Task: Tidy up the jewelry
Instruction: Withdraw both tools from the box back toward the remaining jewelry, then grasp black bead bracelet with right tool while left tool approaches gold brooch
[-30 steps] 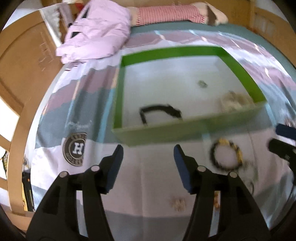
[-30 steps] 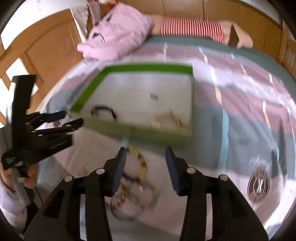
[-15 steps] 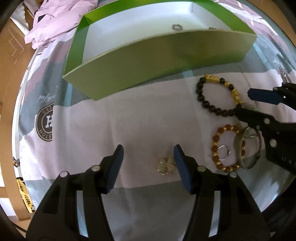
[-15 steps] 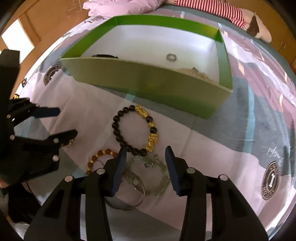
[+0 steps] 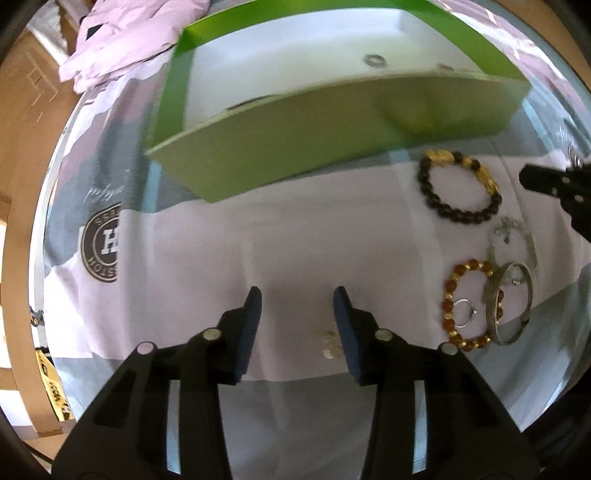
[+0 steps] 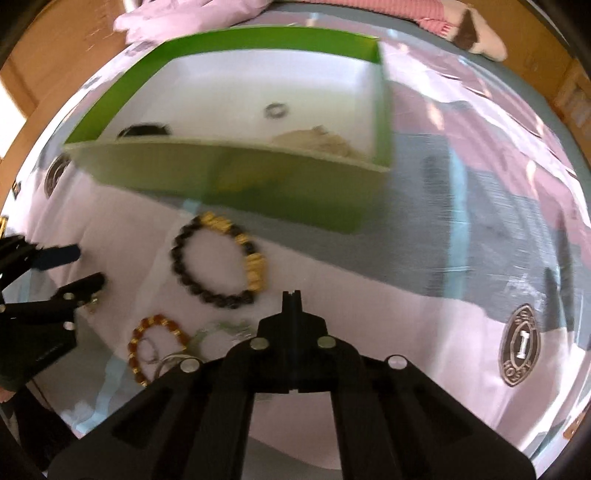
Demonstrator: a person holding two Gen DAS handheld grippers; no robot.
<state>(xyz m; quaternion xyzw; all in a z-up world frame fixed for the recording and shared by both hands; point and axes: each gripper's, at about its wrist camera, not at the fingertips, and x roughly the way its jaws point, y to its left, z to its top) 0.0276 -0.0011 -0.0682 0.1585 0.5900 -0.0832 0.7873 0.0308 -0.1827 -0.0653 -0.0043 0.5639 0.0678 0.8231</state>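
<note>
A green box (image 5: 332, 122) with a white floor stands on the bed and holds a ring (image 6: 276, 110), a black bracelet (image 6: 144, 130) and a pale chain heap (image 6: 314, 142). In front of it lie a black-and-gold bead bracelet (image 5: 458, 192), an amber bead bracelet (image 5: 465, 302), a silver bangle (image 5: 511, 302), a small ring (image 5: 463, 308) and a thin silver chain (image 5: 511, 236). My left gripper (image 5: 297, 310) is closing low over the sheet. A small pale ornament (image 5: 330, 343) sits just inside its right finger, not pinched. My right gripper (image 6: 291, 295) is shut beside the black-and-gold bracelet (image 6: 218, 258), nothing visible between its tips.
A lilac garment (image 5: 129, 40) and a striped cushion (image 6: 472, 33) lie behind the box. The sheet carries round logos (image 5: 105, 245) left and right. Wooden furniture (image 5: 22, 110) borders the bed on the left.
Both grippers have sunk toward the sheet and tilted downward. The right jaws went from open to shut. The left jaws have narrowed around the small ornament.
</note>
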